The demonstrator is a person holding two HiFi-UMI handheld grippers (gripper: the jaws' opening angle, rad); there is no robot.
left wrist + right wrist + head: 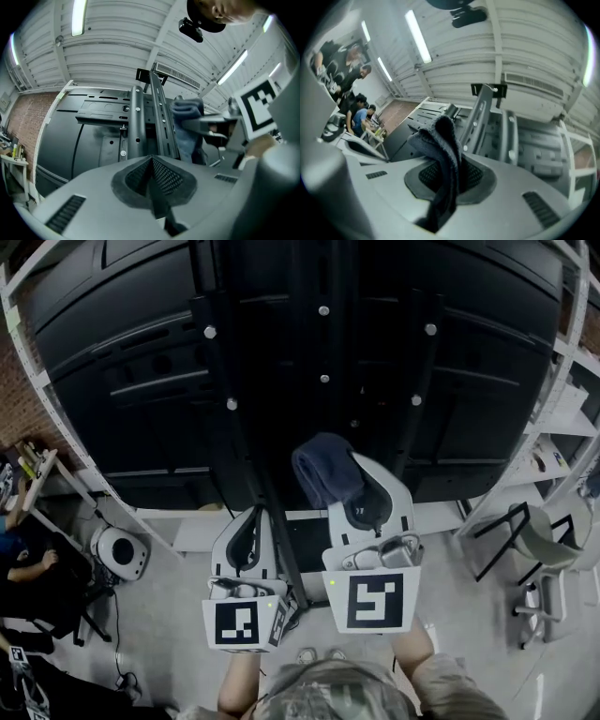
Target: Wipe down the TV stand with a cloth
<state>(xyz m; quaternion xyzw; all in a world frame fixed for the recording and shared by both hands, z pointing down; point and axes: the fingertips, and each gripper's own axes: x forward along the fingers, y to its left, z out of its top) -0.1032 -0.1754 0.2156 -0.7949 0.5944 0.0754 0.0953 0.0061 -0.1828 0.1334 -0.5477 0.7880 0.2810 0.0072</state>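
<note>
A dark blue cloth (323,472) is bunched at the tip of my right gripper (356,470), which is shut on it. It is held against the black uprights of the TV stand (323,381), behind the TV's black back panel (141,362). In the right gripper view the cloth (440,140) hangs over the jaws of the right gripper (452,157), in front of the stand's column (480,115). My left gripper (253,517) is lower left of the cloth, shut and holding nothing. In the left gripper view the left gripper (152,160) points at the stand's uprights (136,122), with the cloth (187,110) to the right.
White shelving frames (37,381) stand on both sides. On the floor to the left are a round white device (120,551) and a seated person (23,563). A chair (544,540) stands at the right. People sit at desks (361,119) in the right gripper view.
</note>
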